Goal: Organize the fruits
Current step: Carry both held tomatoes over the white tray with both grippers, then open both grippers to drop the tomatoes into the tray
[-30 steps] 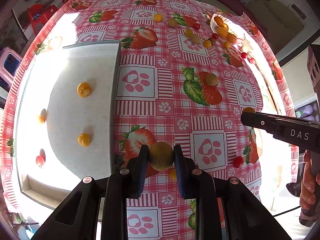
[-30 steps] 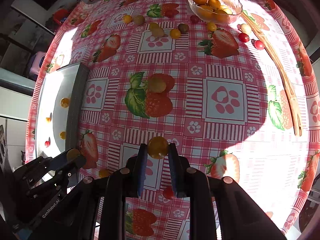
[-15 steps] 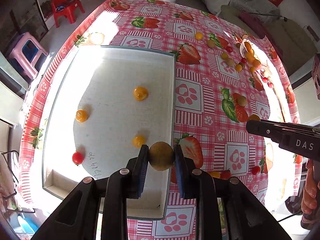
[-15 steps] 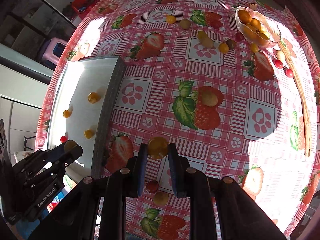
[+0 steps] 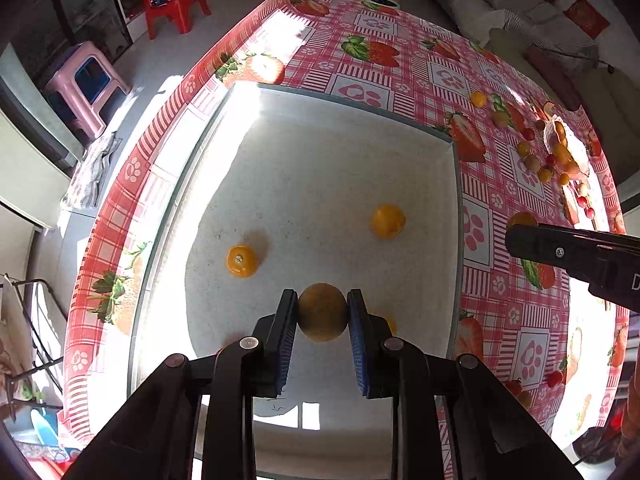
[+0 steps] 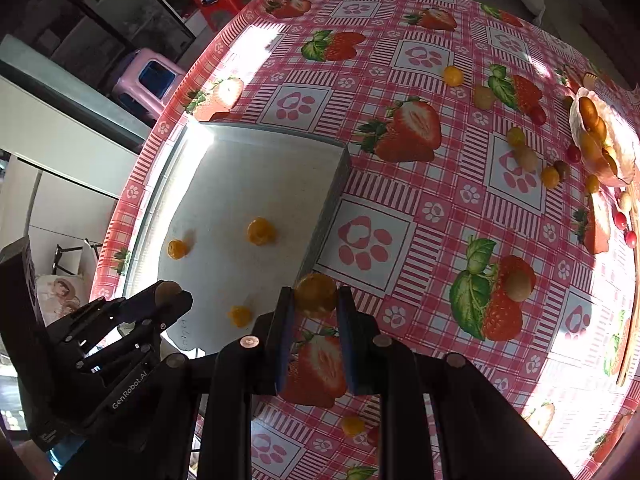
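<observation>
- Your left gripper [image 5: 322, 312] jaws are clamping a brownish-yellow fruit [image 5: 322, 312] over the white tray [image 5: 256, 92];
- your right gripper [image 6: 315, 295] jaws are clamping an orange fruit [image 6: 315, 295] beside the tray's wall

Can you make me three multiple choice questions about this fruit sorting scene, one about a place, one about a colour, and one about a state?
1. Where is the left gripper holding its fruit?
A. Over the white tray
B. Over the glass bowl
C. Off the table

2. What colour is the fruit in the right gripper?
A. Red
B. Orange-yellow
C. Purple

3. What state are the two grippers in?
A. Both open
B. Only the left one shut
C. Both shut on a fruit

Answers:
1. A: the white tray fills the view beneath its greenish-brown fruit.
2. B: the orange-yellow fruit sits between the pads.
3. C: each pair of jaws presses against a fruit.
</observation>
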